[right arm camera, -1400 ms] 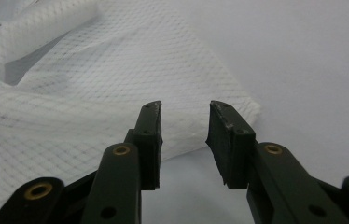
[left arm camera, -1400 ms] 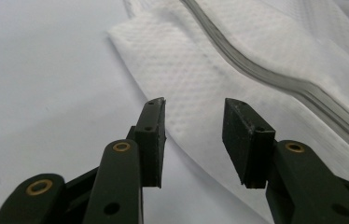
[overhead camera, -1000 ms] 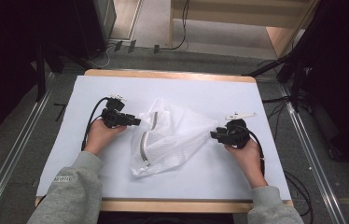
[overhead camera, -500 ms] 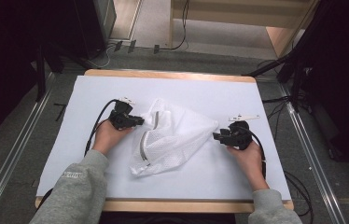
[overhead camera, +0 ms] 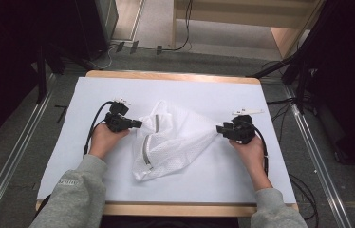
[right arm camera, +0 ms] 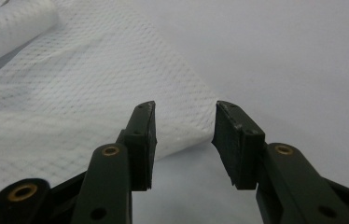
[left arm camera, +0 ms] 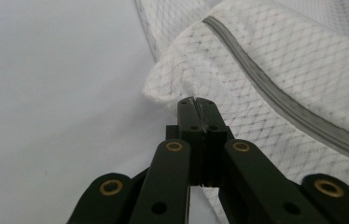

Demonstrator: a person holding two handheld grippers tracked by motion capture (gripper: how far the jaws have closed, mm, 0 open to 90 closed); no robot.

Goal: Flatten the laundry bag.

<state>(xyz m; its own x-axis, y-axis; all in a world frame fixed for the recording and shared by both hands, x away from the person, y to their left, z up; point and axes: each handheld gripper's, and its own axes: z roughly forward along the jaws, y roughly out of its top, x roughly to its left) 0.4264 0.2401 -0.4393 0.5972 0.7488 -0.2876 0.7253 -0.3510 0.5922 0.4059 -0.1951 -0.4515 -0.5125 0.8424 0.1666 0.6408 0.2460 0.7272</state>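
White sheeting covers the table [overhead camera: 213, 90], which is framed by a wooden edge and has dark floor and cables beyond it. On it lies a white mesh laundry bag [overhead camera: 175, 137], roughly at the centre, crumpled, its grey zipper [overhead camera: 148, 142] curving down the left half.

The left gripper [overhead camera: 135, 124] sits at the bag's left side, and its jaws have just been closing. In the left gripper view they stand pressed together [left arm camera: 195, 108] right at a puffed corner of the mesh [left arm camera: 172, 84]; whether any fabric is actually caught between the tips I cannot tell, since the corner appears to lie just beyond them. The right gripper [overhead camera: 219, 128] hovers at the bag's pointed right corner, jaws spread [right arm camera: 184, 126], with the mesh edge [right arm camera: 182, 126] lying under and between the open pads, not yet pinched.

Judging by this, the two hands take opposite corners so the bag can be pulled taut or spread flat.

Bare sheeting lies all around the bag: wide room toward the far edge, a fair margin behind each hand, less toward the near wooden edge by the sleeves [overhead camera: 71, 194]. A small white clip-like item [overhead camera: 247, 112] rests just beyond the right gripper.
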